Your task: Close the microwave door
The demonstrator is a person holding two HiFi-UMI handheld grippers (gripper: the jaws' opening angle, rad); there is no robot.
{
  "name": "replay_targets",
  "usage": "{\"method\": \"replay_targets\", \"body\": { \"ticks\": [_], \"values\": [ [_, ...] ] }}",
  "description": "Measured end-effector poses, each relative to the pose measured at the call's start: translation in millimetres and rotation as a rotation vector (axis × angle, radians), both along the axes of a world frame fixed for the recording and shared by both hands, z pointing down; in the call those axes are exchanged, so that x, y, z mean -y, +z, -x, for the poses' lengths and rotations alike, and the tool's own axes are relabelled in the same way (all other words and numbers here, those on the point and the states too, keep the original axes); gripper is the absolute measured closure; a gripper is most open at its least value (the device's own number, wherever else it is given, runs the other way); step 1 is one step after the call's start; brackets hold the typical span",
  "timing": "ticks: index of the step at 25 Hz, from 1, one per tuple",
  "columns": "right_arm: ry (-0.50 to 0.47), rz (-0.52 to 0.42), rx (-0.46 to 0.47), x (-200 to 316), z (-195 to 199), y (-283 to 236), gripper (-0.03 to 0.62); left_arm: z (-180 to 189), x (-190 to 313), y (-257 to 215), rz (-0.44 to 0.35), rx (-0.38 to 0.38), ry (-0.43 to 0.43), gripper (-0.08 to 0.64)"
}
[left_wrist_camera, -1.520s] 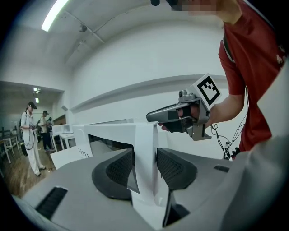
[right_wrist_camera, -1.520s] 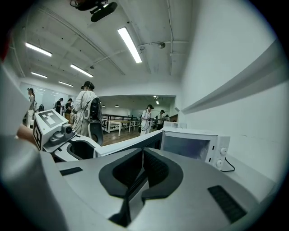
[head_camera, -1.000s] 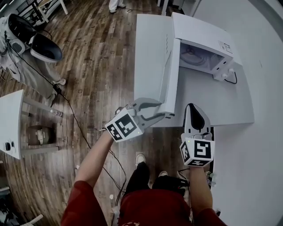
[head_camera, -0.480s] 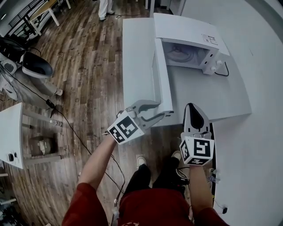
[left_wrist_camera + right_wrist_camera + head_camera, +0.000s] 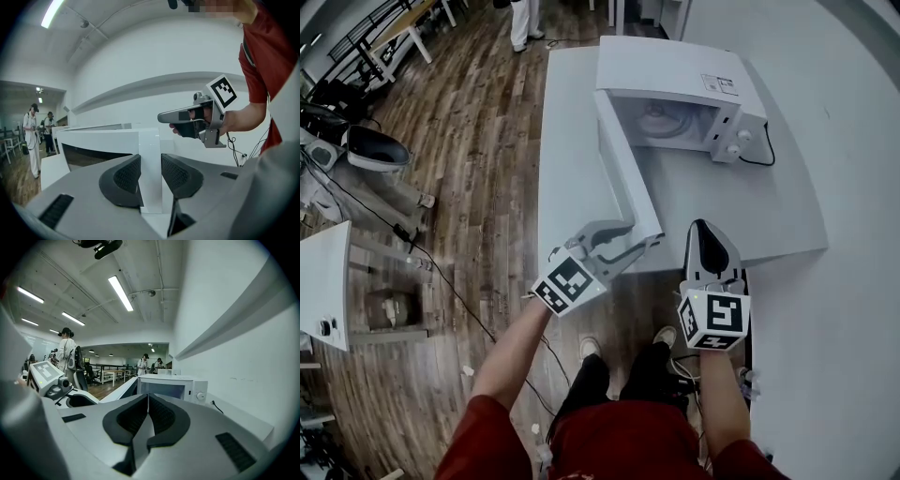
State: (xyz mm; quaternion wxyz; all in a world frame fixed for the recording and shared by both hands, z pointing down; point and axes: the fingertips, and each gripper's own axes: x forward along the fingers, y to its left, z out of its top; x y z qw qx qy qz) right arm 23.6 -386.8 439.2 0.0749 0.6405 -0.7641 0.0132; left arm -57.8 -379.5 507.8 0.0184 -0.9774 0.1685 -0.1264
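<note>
The microwave [image 5: 680, 80] sits at the upper middle of the head view on a white table [image 5: 769, 202], its door [image 5: 628, 169] swung open toward the lower middle. The left gripper [image 5: 642, 234] is clamped on the door's free edge. The right gripper [image 5: 704, 230], at lower right, has its jaws together and empty.

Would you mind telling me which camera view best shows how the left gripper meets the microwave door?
The left gripper view: the left gripper has the microwave door between its pads, both touching. The head view shows this from above, contact unclear. The right gripper view shows door and gripper sidelong, contact hidden.
</note>
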Motion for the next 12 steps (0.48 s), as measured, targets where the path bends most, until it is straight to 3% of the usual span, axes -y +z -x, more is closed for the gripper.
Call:
{"method": "replay_targets", "body": {
  "ticks": [12],
  "values": [
    [-0.032, -0.008, 0.03, 19.3, -97.7, -2.9, 0.563, -80.0, 27.0, 0.3, 0.006, -0.031, -0.235, 0.409]
  ]
}}
